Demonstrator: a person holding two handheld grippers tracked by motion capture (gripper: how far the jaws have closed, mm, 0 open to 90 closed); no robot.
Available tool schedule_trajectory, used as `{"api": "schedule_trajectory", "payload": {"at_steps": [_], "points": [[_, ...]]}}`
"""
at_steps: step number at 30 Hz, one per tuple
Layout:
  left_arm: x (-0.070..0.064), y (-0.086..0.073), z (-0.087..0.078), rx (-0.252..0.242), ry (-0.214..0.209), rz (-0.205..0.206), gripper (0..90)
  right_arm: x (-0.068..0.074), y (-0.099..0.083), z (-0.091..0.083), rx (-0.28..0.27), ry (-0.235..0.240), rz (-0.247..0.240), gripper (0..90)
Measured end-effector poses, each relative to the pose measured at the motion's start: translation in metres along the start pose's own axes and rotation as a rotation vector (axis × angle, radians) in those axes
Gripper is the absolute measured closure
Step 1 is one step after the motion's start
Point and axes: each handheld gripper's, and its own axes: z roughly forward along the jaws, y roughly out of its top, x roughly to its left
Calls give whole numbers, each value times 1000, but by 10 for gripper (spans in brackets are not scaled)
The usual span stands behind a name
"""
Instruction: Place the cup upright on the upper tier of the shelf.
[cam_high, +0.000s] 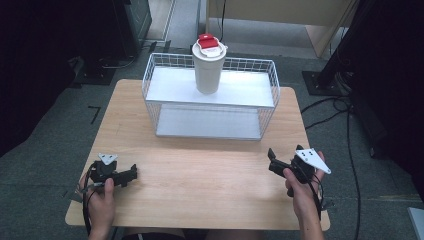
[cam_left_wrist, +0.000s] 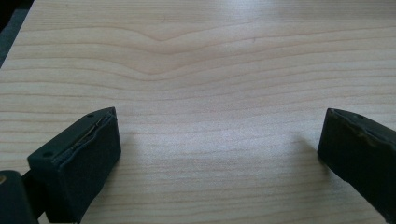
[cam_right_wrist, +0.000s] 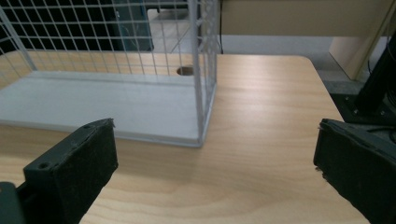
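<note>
1. A light wooden tabletop (cam_high: 200, 170) is seen from above, with a person's forearms coming in over its near edge.
2. A white wire rack (cam_high: 210, 97) with two white shelves stands at the middle of the tabletop's far edge.
3. A white travel cup (cam_high: 208, 67) with a red and white lid stands upright on the rack's upper shelf, near its back rim.
4. The left gripper (cam_high: 131, 174) lies near the near left corner, held by the left hand (cam_high: 101, 202); its jaws are spread wide over bare wood, holding nothing.
5. The right gripper (cam_high: 272, 160) sits near the near right corner in the right hand (cam_high: 300, 192); its jaws are also wide apart and empty, facing the rack's right front corner.
</note>
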Motion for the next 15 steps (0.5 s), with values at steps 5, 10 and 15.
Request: {"api": "schedule_trajectory", "payload": {"at_steps": [5, 10, 15], "points": [[0, 0, 0, 0, 0, 0, 0, -14, -17, -4, 32, -36, -1, 0], [0, 0, 0, -1, 0, -1, 0, -27, -35, -9, 65, -65, 10, 0], [0, 0, 0, 0, 0, 1, 0, -38, -48, -14, 96, -90, 6, 0]]}}
